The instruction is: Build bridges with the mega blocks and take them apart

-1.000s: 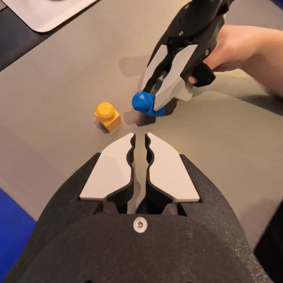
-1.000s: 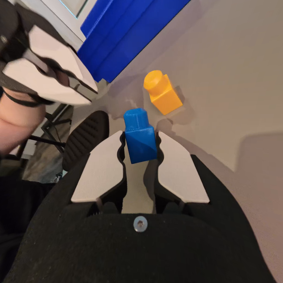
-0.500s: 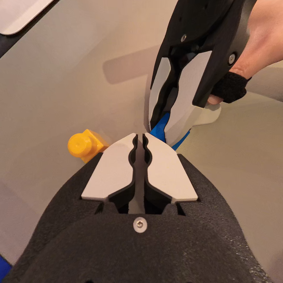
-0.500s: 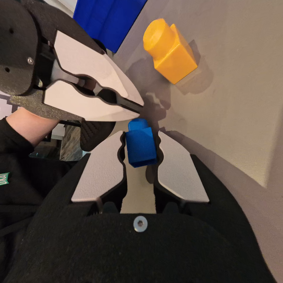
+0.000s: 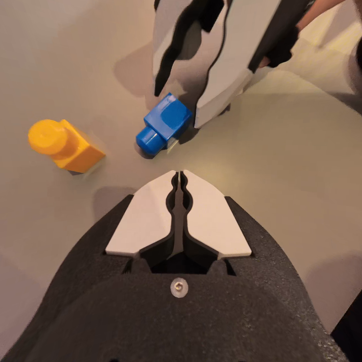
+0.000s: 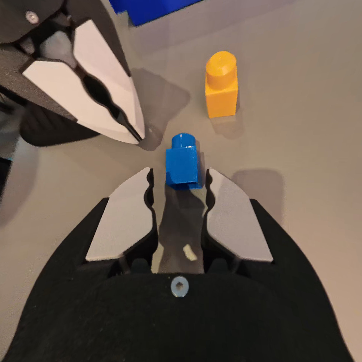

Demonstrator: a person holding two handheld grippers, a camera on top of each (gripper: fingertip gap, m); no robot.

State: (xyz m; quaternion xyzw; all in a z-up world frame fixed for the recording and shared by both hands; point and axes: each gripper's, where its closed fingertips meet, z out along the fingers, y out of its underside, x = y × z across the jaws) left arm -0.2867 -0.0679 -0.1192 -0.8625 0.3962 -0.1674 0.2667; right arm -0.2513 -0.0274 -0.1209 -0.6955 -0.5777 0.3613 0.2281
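Observation:
A blue one-stud block (image 6: 182, 166) lies free on the grey table, just beyond my right gripper (image 6: 179, 173), which is open and empty with the block's base between its tips. The blue block also shows in the left wrist view (image 5: 165, 124), tipped with its stud toward the camera. A yellow one-stud block (image 6: 221, 86) stands upright farther off; it shows in the left wrist view (image 5: 64, 146) to the left. My left gripper (image 5: 179, 172) is shut and empty, its tips near the blue block; it also shows in the right wrist view (image 6: 140, 137). The right gripper shows in the left wrist view (image 5: 176, 100) too.
A blue box (image 6: 156, 9) sits at the far table edge in the right wrist view. A person's hand (image 5: 323, 19) holds the right gripper at the top right of the left wrist view. The grey table (image 5: 284, 156) is bare around the blocks. Some 6 cm of space lies between my two pairs of fingers.
My right gripper opened and let go of the blue block, which now lies on the table. My left gripper closed fully and drew back a little from the block.

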